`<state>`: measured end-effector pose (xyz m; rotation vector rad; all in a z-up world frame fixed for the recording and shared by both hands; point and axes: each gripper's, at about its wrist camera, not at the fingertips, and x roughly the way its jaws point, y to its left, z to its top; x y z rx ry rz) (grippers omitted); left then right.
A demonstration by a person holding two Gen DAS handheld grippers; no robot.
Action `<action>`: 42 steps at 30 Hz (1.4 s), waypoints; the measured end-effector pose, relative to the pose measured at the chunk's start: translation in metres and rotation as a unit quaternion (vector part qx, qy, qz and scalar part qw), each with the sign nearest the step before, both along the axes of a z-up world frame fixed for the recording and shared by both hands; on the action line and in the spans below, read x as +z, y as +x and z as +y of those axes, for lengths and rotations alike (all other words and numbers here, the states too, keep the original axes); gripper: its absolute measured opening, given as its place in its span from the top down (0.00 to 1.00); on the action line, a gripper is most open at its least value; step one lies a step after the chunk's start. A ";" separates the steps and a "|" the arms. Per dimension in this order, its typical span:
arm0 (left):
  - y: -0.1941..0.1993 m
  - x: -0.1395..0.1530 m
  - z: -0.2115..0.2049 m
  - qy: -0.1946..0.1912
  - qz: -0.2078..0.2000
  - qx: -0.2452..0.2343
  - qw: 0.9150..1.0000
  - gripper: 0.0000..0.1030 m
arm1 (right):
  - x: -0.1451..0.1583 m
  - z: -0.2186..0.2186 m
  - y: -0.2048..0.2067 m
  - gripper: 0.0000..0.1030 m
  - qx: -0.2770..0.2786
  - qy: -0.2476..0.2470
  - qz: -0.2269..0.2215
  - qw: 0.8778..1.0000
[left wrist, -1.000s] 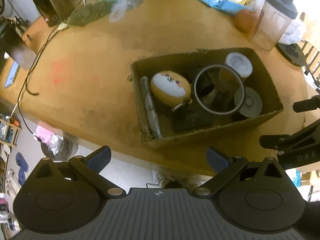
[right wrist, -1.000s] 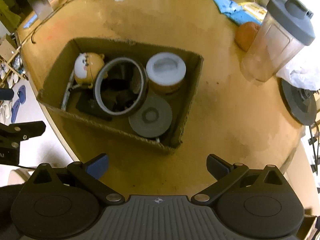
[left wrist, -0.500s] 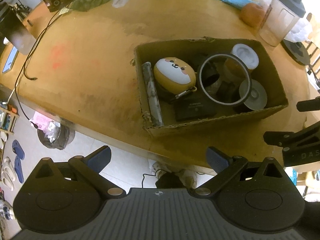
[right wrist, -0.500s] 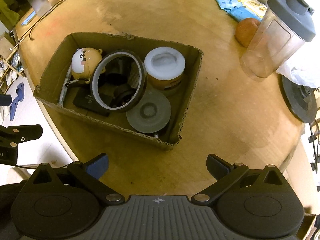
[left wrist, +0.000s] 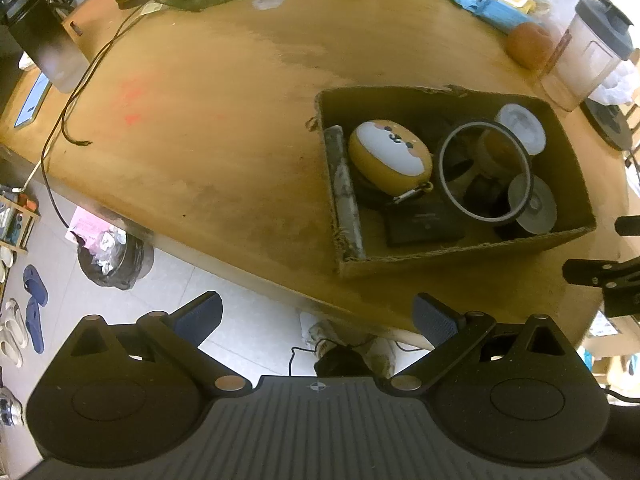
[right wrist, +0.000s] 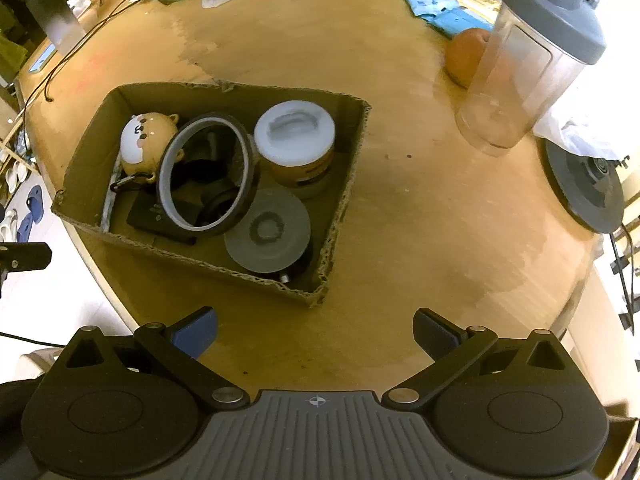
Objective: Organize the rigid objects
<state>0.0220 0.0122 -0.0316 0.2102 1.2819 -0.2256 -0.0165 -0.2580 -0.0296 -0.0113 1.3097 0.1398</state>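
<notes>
Fingers point(left wrist: 198, 314) of both grippers released; cardboard box point(right wrist: 340, 216) holds tape ring point(right wrist: 206, 174), jar point(right wrist: 296, 140).

The right hand-held gripper point(right wrist: 314, 330) hovers with its jaws spread over the worktop point(right wrist: 400, 220), near a cardboard box point(right wrist: 340, 200) of objects.

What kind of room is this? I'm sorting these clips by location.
Probably a home dining or kitchen area: a wooden table crowded with a blender jar and kettle base, plus slippers and a trash bin on the tiled floor.
</notes>
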 end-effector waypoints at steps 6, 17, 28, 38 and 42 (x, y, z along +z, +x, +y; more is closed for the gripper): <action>0.001 -0.002 0.001 0.001 0.001 0.001 1.000 0.00 | 0.000 -0.002 0.001 0.00 -0.006 0.004 -0.002 1.000; 0.001 -0.001 -0.001 0.002 0.002 -0.001 1.000 0.00 | 0.000 -0.001 0.003 0.00 -0.004 0.007 -0.004 1.000; 0.001 -0.001 -0.004 0.007 0.000 -0.003 1.000 0.00 | 0.001 -0.002 0.004 0.00 -0.007 0.014 -0.011 1.000; 0.001 0.003 -0.009 0.004 -0.006 -0.008 1.000 0.00 | 0.002 0.000 0.003 0.00 -0.005 0.016 -0.012 1.000; 0.002 0.003 -0.012 0.002 -0.005 -0.010 1.000 0.00 | 0.002 0.001 0.003 0.00 -0.004 0.017 -0.011 1.000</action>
